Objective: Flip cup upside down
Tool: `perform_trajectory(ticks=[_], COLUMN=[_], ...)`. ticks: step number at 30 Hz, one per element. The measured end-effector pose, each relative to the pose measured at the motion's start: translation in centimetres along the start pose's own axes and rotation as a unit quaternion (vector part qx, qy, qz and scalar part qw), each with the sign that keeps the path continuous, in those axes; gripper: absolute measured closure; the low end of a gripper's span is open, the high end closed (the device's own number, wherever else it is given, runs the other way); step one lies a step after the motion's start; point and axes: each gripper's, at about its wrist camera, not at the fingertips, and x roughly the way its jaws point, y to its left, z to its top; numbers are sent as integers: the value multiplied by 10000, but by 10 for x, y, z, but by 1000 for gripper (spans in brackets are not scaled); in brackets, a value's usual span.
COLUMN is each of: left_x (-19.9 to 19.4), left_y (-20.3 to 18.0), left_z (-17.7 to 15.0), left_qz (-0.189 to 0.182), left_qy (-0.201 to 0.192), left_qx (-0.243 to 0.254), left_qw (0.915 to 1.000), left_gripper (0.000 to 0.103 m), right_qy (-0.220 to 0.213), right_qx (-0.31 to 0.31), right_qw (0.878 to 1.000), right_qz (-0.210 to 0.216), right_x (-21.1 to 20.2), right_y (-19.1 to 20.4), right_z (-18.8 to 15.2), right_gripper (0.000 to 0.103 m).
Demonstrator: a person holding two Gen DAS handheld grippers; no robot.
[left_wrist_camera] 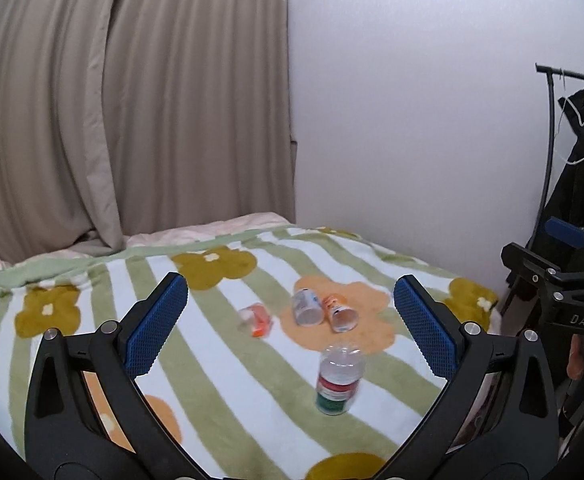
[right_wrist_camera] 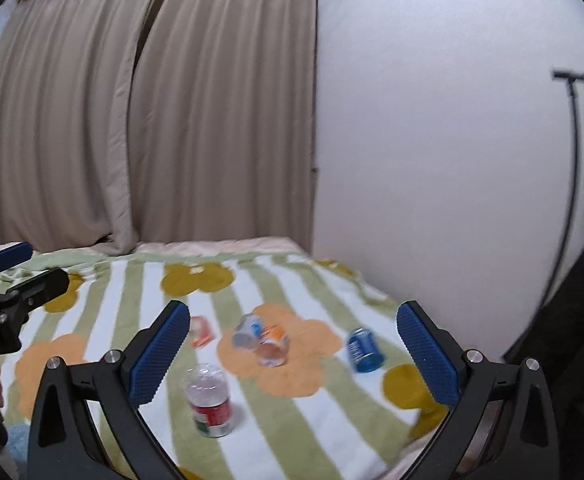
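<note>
Cup, clear plastic with red-green label [left_wrist_camera: 338,380], stands on soft striped blanket [left_wrist_camera: 219,380]; both released grippers [left_wrist_camera: 289,320] [right_wrist_camera: 292,348] risk toppling it.

A home bedroom: a bed [left_wrist_camera: 251,400] under a flowered, striped blanket [left_wrist_camera: 227,360], beige curtains [left_wrist_camera: 131,112] (floor-length), and a clothes rack [left_wrist_camera: 548,152] by the wall.

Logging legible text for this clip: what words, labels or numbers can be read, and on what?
"DAS": on the right gripper body, seen in the left wrist view.
Left gripper body lettering: too blurred.
Bottle label, two lying cups, blue can: print too blurred.
</note>
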Motion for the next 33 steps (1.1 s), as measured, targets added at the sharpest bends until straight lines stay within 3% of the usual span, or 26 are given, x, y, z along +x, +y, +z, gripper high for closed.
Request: perform_trajectory(ticks=[2, 14, 33], left_x=[-7, -21, -24], left_y=[0, -8, -7], left_z=[-4, -4, -1], left_qz=[24, 110, 63], left_qy=[-12, -157, -224], left_qx=[-22, 110, 127], left_qw=[10000, 9998, 9996], left_gripper=[0, 0, 0], right_qy=[26, 68, 82], right_qx=[-36, 430, 465], right_qw=[9997, 9986, 9985], right_qz=[-250, -303, -278], right_x=[-6, -16, -17], right_y=[-2, -27, -29], right_z=[-3, -8, -6], right_gripper=[0, 0, 0])
